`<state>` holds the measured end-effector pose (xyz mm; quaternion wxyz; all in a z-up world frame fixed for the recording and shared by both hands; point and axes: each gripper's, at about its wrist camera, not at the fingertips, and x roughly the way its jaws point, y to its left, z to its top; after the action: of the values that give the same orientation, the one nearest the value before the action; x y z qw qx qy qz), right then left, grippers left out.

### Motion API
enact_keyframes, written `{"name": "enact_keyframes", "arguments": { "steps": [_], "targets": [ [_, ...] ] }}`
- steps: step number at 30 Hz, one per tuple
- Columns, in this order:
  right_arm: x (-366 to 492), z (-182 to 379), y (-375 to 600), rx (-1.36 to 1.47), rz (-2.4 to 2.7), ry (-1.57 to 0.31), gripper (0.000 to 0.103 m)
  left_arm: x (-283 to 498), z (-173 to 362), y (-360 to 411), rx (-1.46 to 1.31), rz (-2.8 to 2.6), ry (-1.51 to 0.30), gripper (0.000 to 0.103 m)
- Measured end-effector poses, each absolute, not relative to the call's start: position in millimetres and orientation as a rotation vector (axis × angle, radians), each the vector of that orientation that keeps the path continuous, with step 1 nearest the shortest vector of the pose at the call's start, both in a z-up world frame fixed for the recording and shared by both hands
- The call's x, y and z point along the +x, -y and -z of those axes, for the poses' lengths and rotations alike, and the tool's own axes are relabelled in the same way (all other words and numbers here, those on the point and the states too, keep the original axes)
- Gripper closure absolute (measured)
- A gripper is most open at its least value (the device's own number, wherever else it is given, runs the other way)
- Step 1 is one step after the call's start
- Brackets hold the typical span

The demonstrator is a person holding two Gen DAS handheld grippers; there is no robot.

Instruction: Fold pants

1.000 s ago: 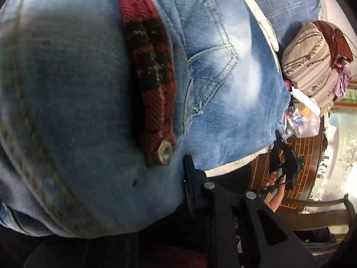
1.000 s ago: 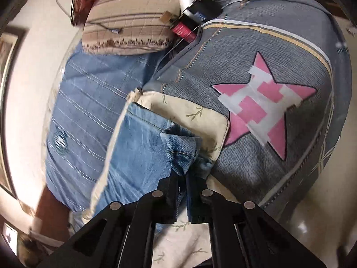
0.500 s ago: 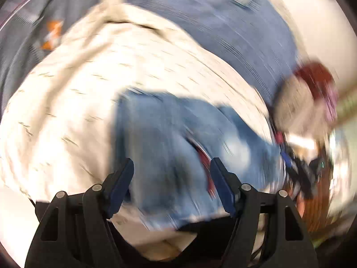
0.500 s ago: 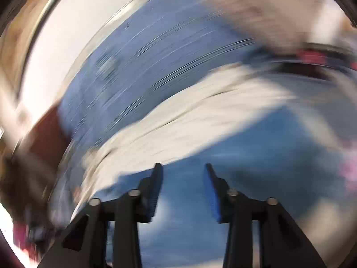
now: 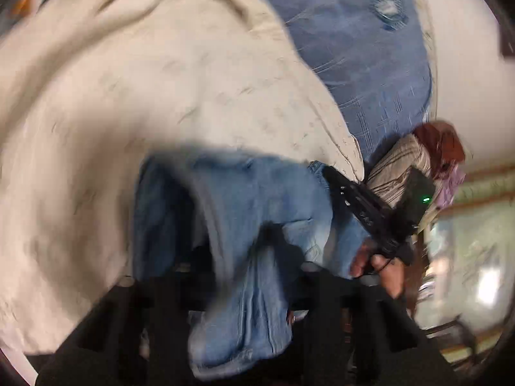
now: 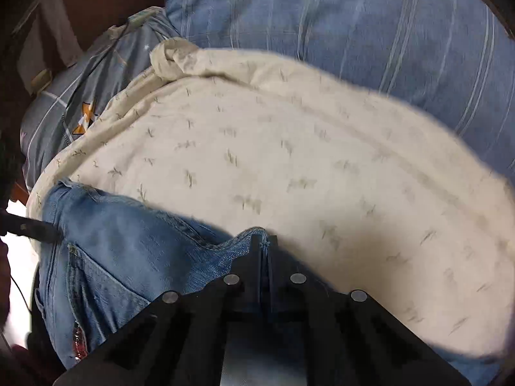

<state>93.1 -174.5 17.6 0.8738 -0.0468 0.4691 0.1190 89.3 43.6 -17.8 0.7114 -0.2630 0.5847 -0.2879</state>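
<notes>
jeans (image 6: 128, 257): lying bunched on cream sheet (image 6: 289, 160), both ends being gripped
left gripper (image 5: 238, 257): jaws closing, pinching a denim fold
right gripper (image 6: 264, 251): clenched, grasping the jeans' hem
blue bedcover (image 6: 322, 9): lying beyond sheet

We see soft indoor light and strong fisheye bending, with dark vignetted corners. Left wrist view: heavy motion blur smears the cream sheet (image 5: 135, 103) ahead of the claw; a bright window (image 5: 482, 276) glares at its right. Right wrist view: sharper, blurring rightward; the claw casts a shadow just ahead.
</notes>
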Motion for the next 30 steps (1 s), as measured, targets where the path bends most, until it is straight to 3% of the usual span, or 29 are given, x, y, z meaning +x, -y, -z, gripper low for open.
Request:
{"name": "enact_keyframes", "arguments": {
  "steps": [3, 8, 12, 15, 17, 19, 21, 25, 30],
  "targets": [
    [103, -13, 188, -0.016, -0.205, -0.978, 0.101, 103, 6, -27, -0.478, 0.594, -1.219, 0.083],
    [119, 25, 190, -0.010, -0.137, -1.031, 0.101, 118, 33, -22, -0.364, 0.488, -1.281, 0.083],
    [106, 9, 205, 0.137, -0.113, -0.992, 0.089, 101, 21, -51, -0.427, 0.508, -1.278, 0.081],
    [68, -12, 222, 0.307, -0.158, -0.946, 0.083, 73, 4, -75, -0.454, 0.517, -1.230, 0.072],
    [37, -19, 226, 0.409, -0.232, -0.934, 0.067, 46, -4, -89, -0.482, 0.528, -1.201, 0.038],
    [0, -20, 223, 0.480, -0.316, -0.954, 0.057, 15, -2, -98, -0.545, 0.560, -1.193, 0.031],
    [-34, -13, 216, 0.575, -0.402, -0.976, 0.056, -10, 7, -102, -0.619, 0.610, -1.223, 0.031],
    [-75, 19, 199, 0.837, -0.565, -1.048, 0.043, -35, 31, -94, -0.739, 0.669, -1.285, 0.029],
    [-79, 60, 177, 1.003, -0.588, -1.144, 0.042, -26, 58, -74, -0.812, 0.672, -1.396, 0.028]
  ]
}}
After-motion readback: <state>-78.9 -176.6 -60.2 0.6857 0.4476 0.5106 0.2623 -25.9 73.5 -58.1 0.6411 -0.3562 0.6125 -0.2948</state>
